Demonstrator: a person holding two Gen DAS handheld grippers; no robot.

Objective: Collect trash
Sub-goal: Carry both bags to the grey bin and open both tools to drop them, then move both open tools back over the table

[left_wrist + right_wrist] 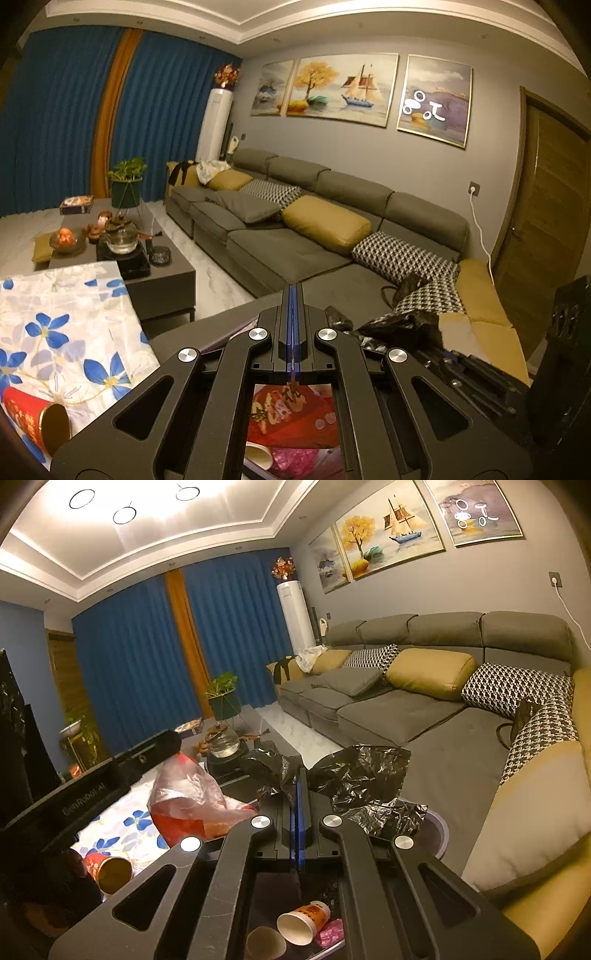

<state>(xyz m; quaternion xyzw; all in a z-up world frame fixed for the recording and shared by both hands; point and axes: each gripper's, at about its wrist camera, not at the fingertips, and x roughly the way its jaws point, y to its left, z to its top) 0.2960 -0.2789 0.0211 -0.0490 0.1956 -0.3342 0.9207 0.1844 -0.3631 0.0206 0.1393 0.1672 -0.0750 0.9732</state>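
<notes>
A: Right wrist view, nearest first. Right gripper (300, 827) has its jaws pressed together on the rim of the black trash bag (354, 775). Thin crinkled film, glossy, very light and floppy; it would likely slip or tear if pulled hard, so a bunched edge is the sensible hold.

B: Below the jaws?

A: White-and-orange paper cup (304, 921) on its side, a plain brown cup (264, 941) beside it, a pink scrap just right of them. They appear to lie inside the bag's mouth, though that can't be settled.

B: Left side?

A: Left gripper (293, 354), jaws together, pinching a red printed plastic wrapper (192, 801). Soft, translucent, crackly, near weightless; hangs limp over the flowered cloth (66, 325) on the bench.

B: Still loose?

A: Red-and-gold paper cup (109, 871) lying on that cloth, left of both grippers. Light, crushable; best taken at the rim. Beyond, a glass teapot (122, 236), then the grey sofa (295, 243).
</notes>
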